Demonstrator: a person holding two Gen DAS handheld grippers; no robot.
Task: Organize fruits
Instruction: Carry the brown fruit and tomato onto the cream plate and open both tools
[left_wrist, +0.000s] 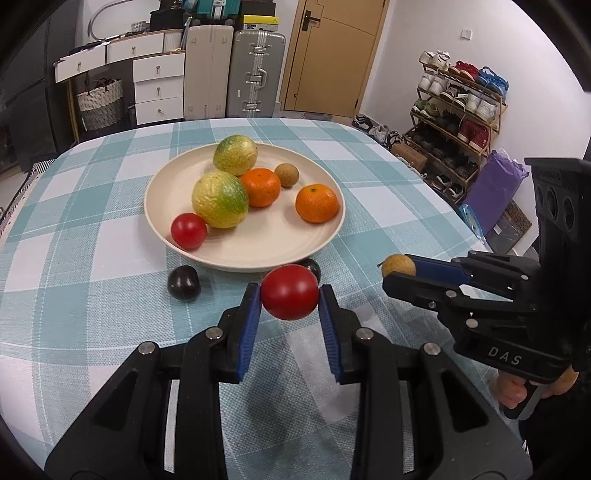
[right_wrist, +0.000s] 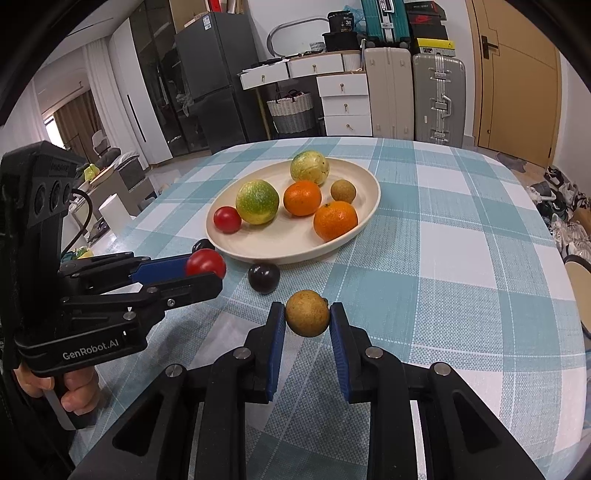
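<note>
A cream plate (left_wrist: 258, 251) (right_wrist: 295, 247) on the checked tablecloth holds two yellow-green fruits (left_wrist: 220, 201), two oranges (left_wrist: 317, 204), a red tomato (left_wrist: 188, 230) and a small brown fruit (left_wrist: 286, 175). My left gripper (left_wrist: 290, 295) is shut on a second red tomato (left_wrist: 290, 291) (right_wrist: 205, 263), held above the cloth just short of the plate's near rim. My right gripper (right_wrist: 307, 315) is shut on a brown round fruit (right_wrist: 307, 313) (left_wrist: 398, 266), to the right of the left one. Two dark plums (left_wrist: 184, 283) (right_wrist: 263, 277) lie on the cloth by the plate's near rim.
Behind the table stand white drawers (left_wrist: 159, 88), two suitcases (left_wrist: 255, 74), a wicker basket (left_wrist: 99, 99) and a wooden door (left_wrist: 332, 55). A shoe rack (left_wrist: 458, 122) stands at the right. The table's right edge (left_wrist: 461, 218) falls off toward the floor.
</note>
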